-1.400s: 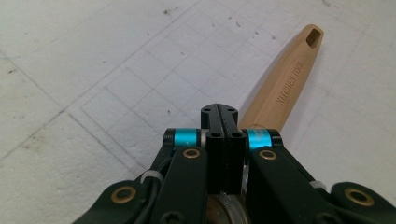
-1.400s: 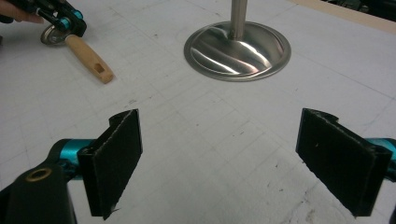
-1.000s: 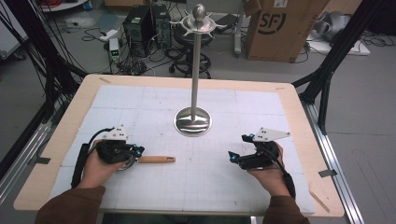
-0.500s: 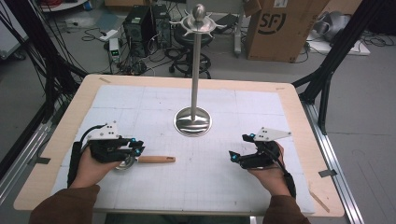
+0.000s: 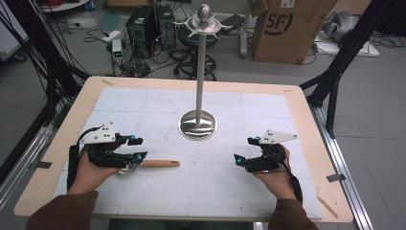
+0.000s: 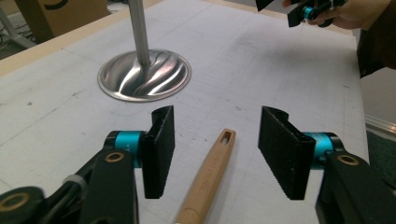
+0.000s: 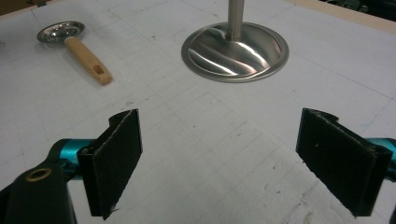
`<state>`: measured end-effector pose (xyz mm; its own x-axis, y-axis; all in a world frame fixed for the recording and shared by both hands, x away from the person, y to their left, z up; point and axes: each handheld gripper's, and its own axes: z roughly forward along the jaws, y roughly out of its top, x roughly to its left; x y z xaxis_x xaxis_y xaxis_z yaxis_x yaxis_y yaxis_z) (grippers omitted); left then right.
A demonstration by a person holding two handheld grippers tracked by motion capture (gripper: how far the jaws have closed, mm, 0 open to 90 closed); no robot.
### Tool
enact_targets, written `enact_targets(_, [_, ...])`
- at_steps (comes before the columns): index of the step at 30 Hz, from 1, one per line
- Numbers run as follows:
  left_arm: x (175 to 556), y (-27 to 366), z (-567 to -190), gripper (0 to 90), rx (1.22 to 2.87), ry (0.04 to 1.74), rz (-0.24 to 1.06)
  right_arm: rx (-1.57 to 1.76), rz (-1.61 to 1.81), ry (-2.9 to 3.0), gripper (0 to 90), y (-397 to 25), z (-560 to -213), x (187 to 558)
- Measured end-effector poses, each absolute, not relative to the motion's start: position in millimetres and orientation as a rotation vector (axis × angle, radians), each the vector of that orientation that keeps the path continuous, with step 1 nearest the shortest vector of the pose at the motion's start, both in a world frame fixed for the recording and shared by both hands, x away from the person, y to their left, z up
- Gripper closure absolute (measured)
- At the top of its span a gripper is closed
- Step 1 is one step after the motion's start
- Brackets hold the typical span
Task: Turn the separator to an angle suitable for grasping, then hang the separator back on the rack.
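The wooden-handled strainer (image 5: 149, 164) is found lying flat on the tabletop (image 5: 225, 191), on the left half, near the front edge. Its long axis runs across the tabletop: the small metal bowl (image 7: 60, 31) lies at the left end, the wooden handle (image 6: 205, 179) points to the right, toward the middle, and a hanging slot is seen at the free tip of the handle.

The left gripper (image 5: 128, 159) is placed directly over the bowl end of the strainer. In the left gripper view the handle is seen running forward between the two black jaws, roughly along the gripper's own line of sight. The jaws stand wide apart, one to each side of the handle, and no contact with the wood is seen on either pad. Nothing is held.

The right gripper (image 5: 245, 160) is held well apart from the strainer, on the right half of the tabletop. Its jaws are likewise spread wide and carry nothing; in its own view bare tabletop lies between them.

The left hand is therefore judged the nearer by far. A grasp across the handle is judged to need only a closing of the jaws, with perhaps a slight lowering.

The metal stand (image 5: 197, 123) is noted upright behind both grippers, clear of the strainer.
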<state>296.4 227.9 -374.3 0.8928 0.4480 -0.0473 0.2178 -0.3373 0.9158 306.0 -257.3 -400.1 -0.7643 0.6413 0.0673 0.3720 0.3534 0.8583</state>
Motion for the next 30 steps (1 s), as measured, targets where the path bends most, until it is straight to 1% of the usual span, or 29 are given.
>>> enact_targets(1, [296.5, 227.9, -374.2, 41.3, 1.92, 0.497, 0.261, 0.903, 1.374, 2.339, 13.2, -257.8, -400.0, 306.0])
enact_targets(2, [297.3, 228.7, -374.0, 36.2, 1.915, 0.496, 0.26, 0.905, 1.373, 2.338, 13.2, -258.2, -400.4, 306.4])
enact_targets(4, [297.7, 229.7, -373.5, 34.8, 1.909, 0.502, 0.266, 0.904, 1.375, 2.339, 13.2, -258.2, -400.7, 306.2])
enact_targets(7, [298.4, 230.4, -373.0, 27.7, 1.91, 0.497, 0.253, 0.904, 1.371, 2.353, 13.2, -257.7, -401.8, 305.0])
enact_targets(8, [298.2, 230.0, -373.1, 27.7, 1.911, 0.494, 0.253, 0.904, 1.371, 2.353, 13.2, -257.7, -401.8, 305.0])
enact_targets(10, [298.1, 229.3, -373.1, 24.5, 1.919, 0.479, 0.252, 0.905, 1.376, 2.349, 13.2, -257.8, -400.8, 304.8])
enact_targets(19, [300.8, 226.7, -375.5, 22.2, 1.952, 0.481, 0.256, 0.901, 1.384, 2.332, 13.2, -260.6, -398.6, 303.3])
enact_targets(27, [301.0, 221.3, -377.1, 23.6, 2.021, 0.489, 0.274, 0.888, 1.385, 2.334, 13.2, -258.8, -397.0, 303.0])
enact_targets(30, [302.1, 217.6, -380.0, 25.2, 2.057, 0.473, 0.257, 0.887, 1.382, 2.335, 13.2, -258.6, -397.3, 303.3])
